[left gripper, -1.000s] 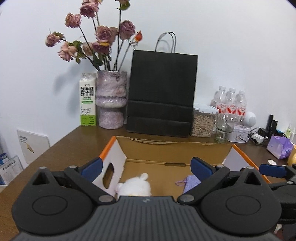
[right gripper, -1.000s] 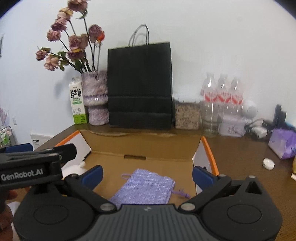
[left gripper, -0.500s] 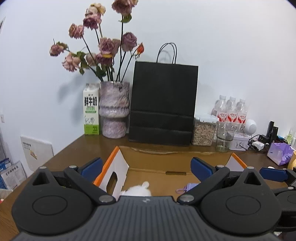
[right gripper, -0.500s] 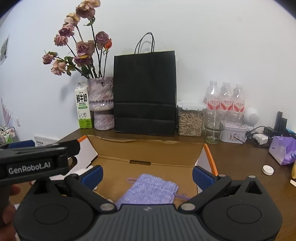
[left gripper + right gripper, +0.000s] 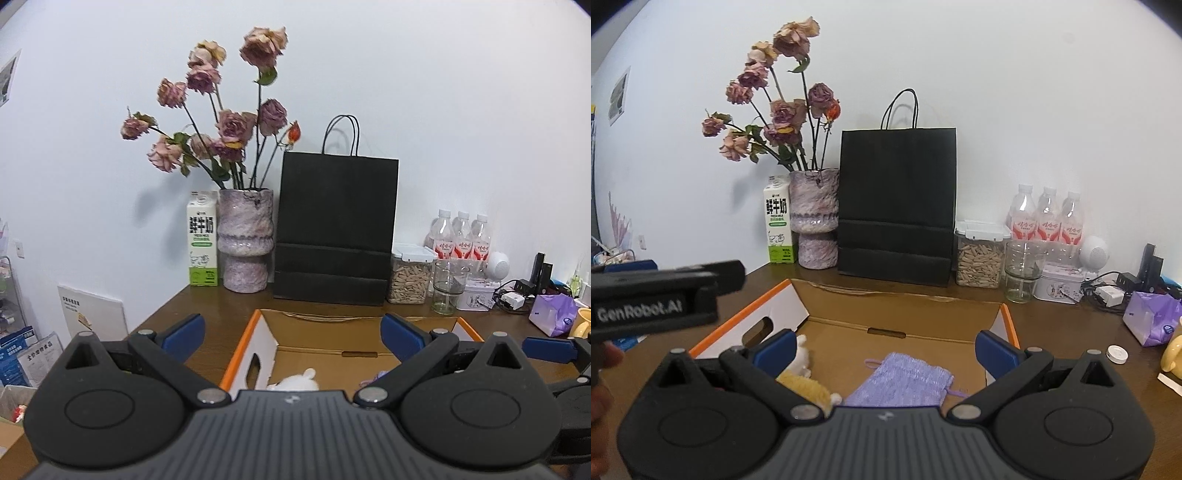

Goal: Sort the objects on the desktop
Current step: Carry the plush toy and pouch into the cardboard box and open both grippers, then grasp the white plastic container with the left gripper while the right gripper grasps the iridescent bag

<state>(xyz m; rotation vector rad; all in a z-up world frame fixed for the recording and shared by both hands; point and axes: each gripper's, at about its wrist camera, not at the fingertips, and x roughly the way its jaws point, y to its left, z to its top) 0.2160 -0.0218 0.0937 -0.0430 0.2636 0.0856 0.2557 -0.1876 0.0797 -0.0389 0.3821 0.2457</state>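
Note:
An open cardboard box with orange-edged flaps lies on the brown table. Inside it a lilac knitted pouch rests flat, beside a white and tan plush toy at the left. My left gripper hangs above the box's near side, open, with nothing between its blue fingers. My right gripper hovers over the box, open and empty. The left gripper's body shows at the left of the right wrist view.
Along the wall stand a milk carton, a vase of dried roses, a black paper bag, a seed jar, a glass and water bottles. A purple tissue pack and white cap lie right.
Both grippers have drawn back and risen from the box, so more of the wall and flowers shows. The plush toy has come into the right wrist view. Jaws stayed open.

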